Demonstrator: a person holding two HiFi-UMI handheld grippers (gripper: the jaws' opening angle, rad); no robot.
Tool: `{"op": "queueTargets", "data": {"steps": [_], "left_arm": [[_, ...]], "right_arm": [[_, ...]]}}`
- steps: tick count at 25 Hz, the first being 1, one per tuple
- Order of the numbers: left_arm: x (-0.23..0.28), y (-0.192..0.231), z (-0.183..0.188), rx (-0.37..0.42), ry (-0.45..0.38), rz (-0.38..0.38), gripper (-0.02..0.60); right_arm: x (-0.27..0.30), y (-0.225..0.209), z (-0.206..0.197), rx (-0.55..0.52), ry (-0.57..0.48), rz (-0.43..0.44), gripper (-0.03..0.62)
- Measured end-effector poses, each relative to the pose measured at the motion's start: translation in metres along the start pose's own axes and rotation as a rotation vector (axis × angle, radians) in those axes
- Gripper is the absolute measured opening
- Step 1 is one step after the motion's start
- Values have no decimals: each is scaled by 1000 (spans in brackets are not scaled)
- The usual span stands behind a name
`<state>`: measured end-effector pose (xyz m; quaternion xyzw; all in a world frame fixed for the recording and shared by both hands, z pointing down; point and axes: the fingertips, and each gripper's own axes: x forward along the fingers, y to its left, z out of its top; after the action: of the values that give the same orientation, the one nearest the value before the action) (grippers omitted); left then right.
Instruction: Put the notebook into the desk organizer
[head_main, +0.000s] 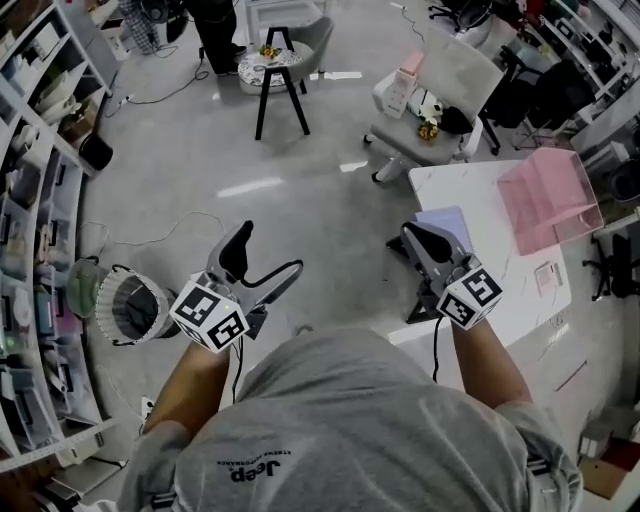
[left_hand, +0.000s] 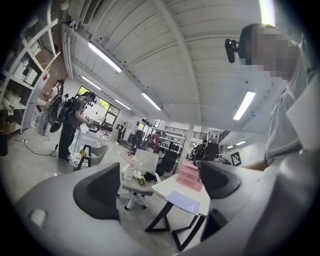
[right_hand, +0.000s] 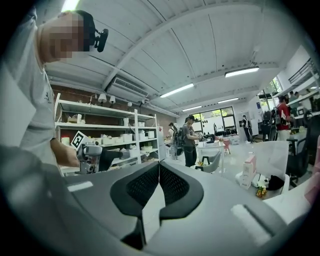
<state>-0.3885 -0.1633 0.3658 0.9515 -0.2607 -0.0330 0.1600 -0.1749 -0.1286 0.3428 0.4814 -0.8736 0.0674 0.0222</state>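
A lavender notebook (head_main: 447, 222) lies flat on the near left corner of a white table (head_main: 470, 185) at my right. Farther right on that table stands the pink see-through desk organizer (head_main: 551, 199). My right gripper (head_main: 412, 236) is shut, with nothing between its pads, and hovers just left of the notebook off the table's edge. My left gripper (head_main: 268, 252) is open and empty over the floor, well left of the table. In the left gripper view the notebook (left_hand: 188, 202) and organizer (left_hand: 188, 175) show far off between the open fingers (left_hand: 98, 192). The right gripper view shows its pads (right_hand: 175, 186) pressed together.
A light grey chair (head_main: 445, 95) with small items stands behind the table, and a black stool (head_main: 280, 75) farther back. A wire basket (head_main: 132, 306) sits on the floor at left, beside shelving (head_main: 35, 210). Several people stand in the background of both gripper views.
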Motion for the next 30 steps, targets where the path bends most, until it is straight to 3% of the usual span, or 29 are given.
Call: {"op": "queueTargets", "data": {"steps": [9,15,18,23,26,30], "left_arm": [[45,48,3,-31,18,50,538],[82,36,-7,-33,19,116,537],[104,21,-16,-71,6,178,537],[116,16,-22,-97,-9,255,537],[122,13,-32,-106,7,245,537],[135,21,-42,-123,35,174,537]], "right_arm": [[52,-61,11,5,1,18,5],[64,-107,19,-10,-22,108,5],[63,-134,19,-7,-19,165,5],[69,-145,27,-43,-41,237,5],[65,-153,26,-36,-48,217,5],[57,-162,29,-43,-54,137,5]]}}
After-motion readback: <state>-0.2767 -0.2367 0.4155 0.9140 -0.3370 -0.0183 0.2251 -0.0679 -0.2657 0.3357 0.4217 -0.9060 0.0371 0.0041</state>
